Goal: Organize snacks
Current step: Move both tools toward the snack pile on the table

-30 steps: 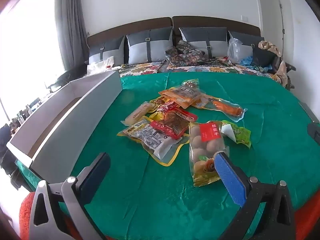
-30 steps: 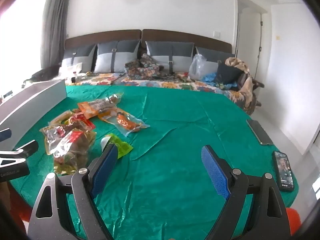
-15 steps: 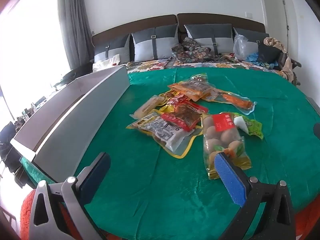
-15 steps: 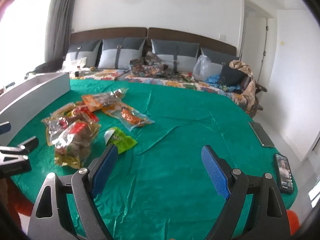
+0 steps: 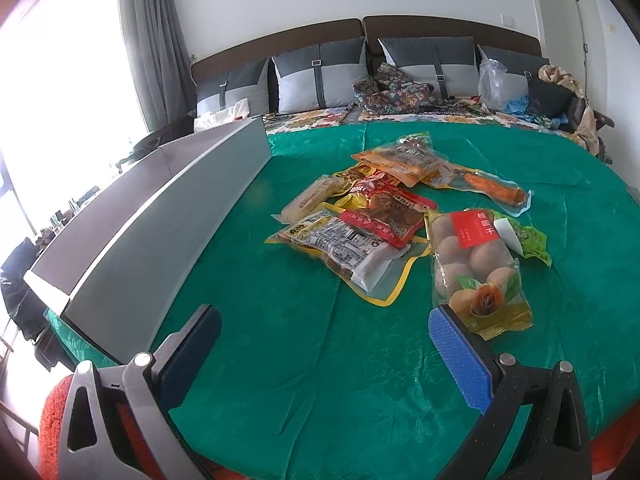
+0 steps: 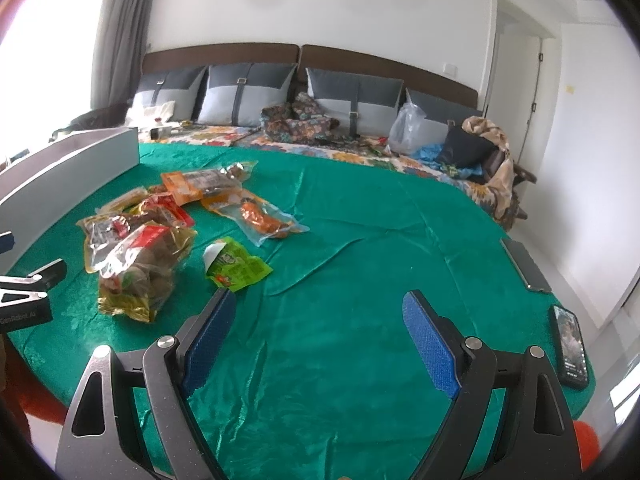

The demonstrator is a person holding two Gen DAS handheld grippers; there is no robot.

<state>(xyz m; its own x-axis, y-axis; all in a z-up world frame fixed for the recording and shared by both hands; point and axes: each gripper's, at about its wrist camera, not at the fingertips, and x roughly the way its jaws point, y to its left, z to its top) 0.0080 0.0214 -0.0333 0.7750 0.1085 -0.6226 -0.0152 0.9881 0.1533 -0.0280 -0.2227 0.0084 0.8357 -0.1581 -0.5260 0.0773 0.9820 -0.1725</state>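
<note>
several snacks [image 5: 384, 216] beyond left tool [image 5: 320, 344]

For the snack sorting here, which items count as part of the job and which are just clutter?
Job:
pile of sealed snack packets
clear bag of round brown snacks with red label
small green packet
long grey open box

Lying about:
two dark phones at the table edge
grey cushions

Green tablecloth [image 5: 320, 360]; grey box [image 5: 168, 240]; blue claw pads [image 6: 430, 344]; floral bedspread [image 6: 360, 152].
</note>
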